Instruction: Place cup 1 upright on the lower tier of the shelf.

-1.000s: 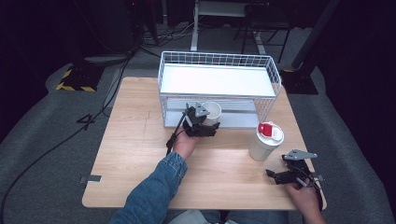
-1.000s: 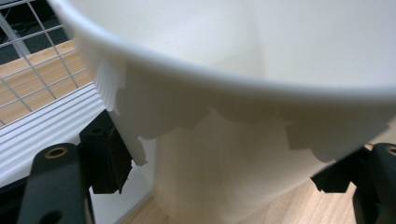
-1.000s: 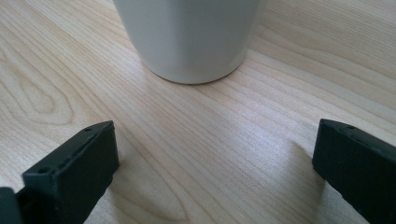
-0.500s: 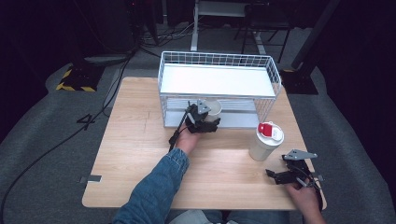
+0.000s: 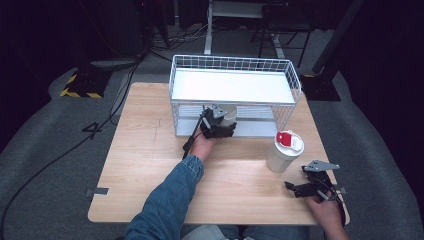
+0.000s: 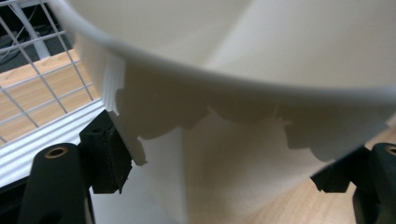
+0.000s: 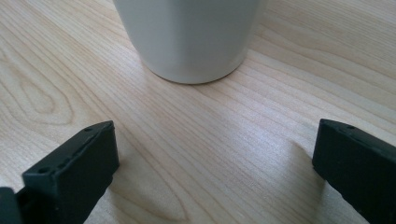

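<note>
On table: two white cups [image 5: 229, 114] [image 5: 283, 151] | left tongs [image 5: 226, 126] pinching one | right tongs [image 5: 305, 188] spread

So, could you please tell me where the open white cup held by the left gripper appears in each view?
High view: open white cup at the wire rack's lower front.
Left gripper view: cup up close between the jaws.
Right gripper view: not in it.
Shared landmark: the wire rack.

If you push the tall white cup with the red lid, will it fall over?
Probably it would tip sooner than slide: the cup with the red lid stands upright on the wooden table, tall, with a base narrower than its top. It looks like thin, light paper, so a low, gentle push seems safest.
</note>
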The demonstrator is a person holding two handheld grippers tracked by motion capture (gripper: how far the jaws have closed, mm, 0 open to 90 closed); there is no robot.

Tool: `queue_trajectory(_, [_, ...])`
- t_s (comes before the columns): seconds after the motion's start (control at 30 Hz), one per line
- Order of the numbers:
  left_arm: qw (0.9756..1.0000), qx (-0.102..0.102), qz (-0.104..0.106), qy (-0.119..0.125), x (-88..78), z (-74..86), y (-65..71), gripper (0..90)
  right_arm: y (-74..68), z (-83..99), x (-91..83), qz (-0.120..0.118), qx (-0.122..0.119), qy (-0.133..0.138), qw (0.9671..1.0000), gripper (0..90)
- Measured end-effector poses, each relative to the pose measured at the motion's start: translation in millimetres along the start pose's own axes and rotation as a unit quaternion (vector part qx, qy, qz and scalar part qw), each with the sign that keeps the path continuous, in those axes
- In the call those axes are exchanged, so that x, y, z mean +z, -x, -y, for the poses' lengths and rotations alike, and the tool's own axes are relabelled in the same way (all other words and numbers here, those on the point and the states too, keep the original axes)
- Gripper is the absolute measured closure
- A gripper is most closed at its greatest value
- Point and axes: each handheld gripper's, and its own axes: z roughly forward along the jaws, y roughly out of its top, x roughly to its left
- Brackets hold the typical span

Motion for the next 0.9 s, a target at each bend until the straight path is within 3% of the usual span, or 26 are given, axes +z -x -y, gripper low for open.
queue_trajectory(0.27, [1.0000, -0.005, -0.004, -0.001, 13.2, 1.5, -4.8, 22.6, 0.0, 0.0, 0.0, 0.000, 0.000, 0.000, 1.0000, 0.5])
queue_trajectory(0.33, [0.9998, -0.018, -0.004, -0.003, 16.6, 1.6, -6.9, 22.6, -0.1, 0.0, 0.0, 0.000, 0.001, 0.000, 1.0000, 0.6])
queue_trajectory(0.5, [0.9994, -0.030, -0.016, -0.009, 23.6, 1.6, -11.6, 22.6, -0.1, 0.0, 0.0, 0.000, 0.001, 0.000, 1.0000, 0.5])
queue_trajectory(0.9, [0.9987, -0.046, -0.010, -0.020, 34.7, -0.7, -13.2, 22.6, 0.0, 0.0, 0.0, 0.000, 0.000, 0.000, 1.0000, 0.6])
